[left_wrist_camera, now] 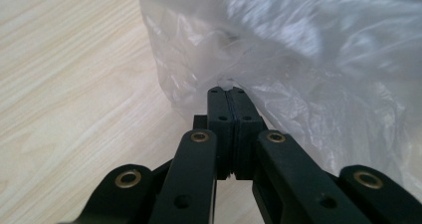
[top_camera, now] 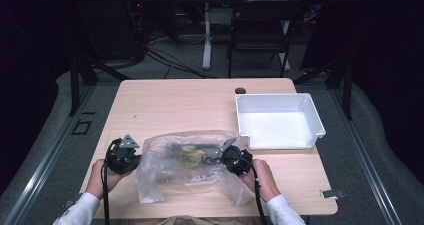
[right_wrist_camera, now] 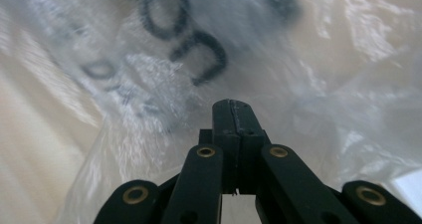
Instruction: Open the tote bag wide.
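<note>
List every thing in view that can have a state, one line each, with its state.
Clear crinkled plastic bag: lying on the table, something dark inside, pinched at both ends.
White plastic bin: upright, empty.
Left gripper: shut on the bag's edge.
Right gripper: shut against the bag's film.

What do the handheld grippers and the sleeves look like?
Both the left gripper and the right gripper are black, each topped by a grey three-cornered plate, with a black cable trailing back. The close views show flat black link arms with brass-coloured pivot bushings and slim black fingers. The sleeves are white.
</note>
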Tool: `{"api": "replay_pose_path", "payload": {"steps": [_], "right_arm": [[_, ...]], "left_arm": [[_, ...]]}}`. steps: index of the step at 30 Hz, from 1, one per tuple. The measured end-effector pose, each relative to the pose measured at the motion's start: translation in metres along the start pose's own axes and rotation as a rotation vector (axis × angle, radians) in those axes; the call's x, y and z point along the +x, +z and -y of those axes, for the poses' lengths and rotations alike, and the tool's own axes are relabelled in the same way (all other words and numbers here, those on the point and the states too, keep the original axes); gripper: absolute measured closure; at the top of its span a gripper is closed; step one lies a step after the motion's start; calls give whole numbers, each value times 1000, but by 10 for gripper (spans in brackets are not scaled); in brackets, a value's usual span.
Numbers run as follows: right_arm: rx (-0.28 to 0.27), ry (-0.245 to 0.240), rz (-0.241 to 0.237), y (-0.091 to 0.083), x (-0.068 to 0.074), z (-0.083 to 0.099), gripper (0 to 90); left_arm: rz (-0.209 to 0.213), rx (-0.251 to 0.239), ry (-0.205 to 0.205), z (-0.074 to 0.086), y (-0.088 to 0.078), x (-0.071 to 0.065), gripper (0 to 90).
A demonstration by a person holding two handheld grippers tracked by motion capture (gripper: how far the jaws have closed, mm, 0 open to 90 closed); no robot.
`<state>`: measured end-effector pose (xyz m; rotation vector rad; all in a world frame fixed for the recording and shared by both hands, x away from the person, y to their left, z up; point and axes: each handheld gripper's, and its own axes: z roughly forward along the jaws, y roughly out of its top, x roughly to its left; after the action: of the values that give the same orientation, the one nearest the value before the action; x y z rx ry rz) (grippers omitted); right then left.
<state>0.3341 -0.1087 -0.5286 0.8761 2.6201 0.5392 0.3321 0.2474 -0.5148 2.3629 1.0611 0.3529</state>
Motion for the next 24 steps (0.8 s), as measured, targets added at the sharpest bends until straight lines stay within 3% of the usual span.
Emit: {"api": "replay_pose_path", "payload": {"steps": [3,7,9,12,13,15,16,17,18,23,24], "right_arm": [[-4,8,14,1,-5,1,900],[-56,33,-8,-6,-7,1,778],[-85,36,-41,-17,-7,0,629],[-138,28,-113,-34,-3,-1,427],[-128,13,-130,-37,-2,-1,348],[-134,12,-153,-39,1,-1,323],[-121,3,-190,-37,8,0,232],[-121,3,-190,-37,8,0,232],[-91,-17,-207,-33,13,-1,167],[-42,-37,-195,-18,20,-1,166],[-24,-43,-170,-15,20,-1,187]], "left_arm": [[-5,15,-7,1,2,4,895],[-5,13,-17,0,-2,6,834],[-10,16,-30,0,-5,7,662],[-11,3,-65,0,-13,10,480],[-14,0,-71,0,-16,11,447],[-23,-24,-84,2,-25,11,401],[-24,-31,-95,2,-29,11,377],[-24,-34,-94,3,-32,11,377],[-29,-44,-92,3,-36,10,347],[-29,-46,-84,1,-45,8,300],[-29,-48,-86,1,-47,9,300]]}}
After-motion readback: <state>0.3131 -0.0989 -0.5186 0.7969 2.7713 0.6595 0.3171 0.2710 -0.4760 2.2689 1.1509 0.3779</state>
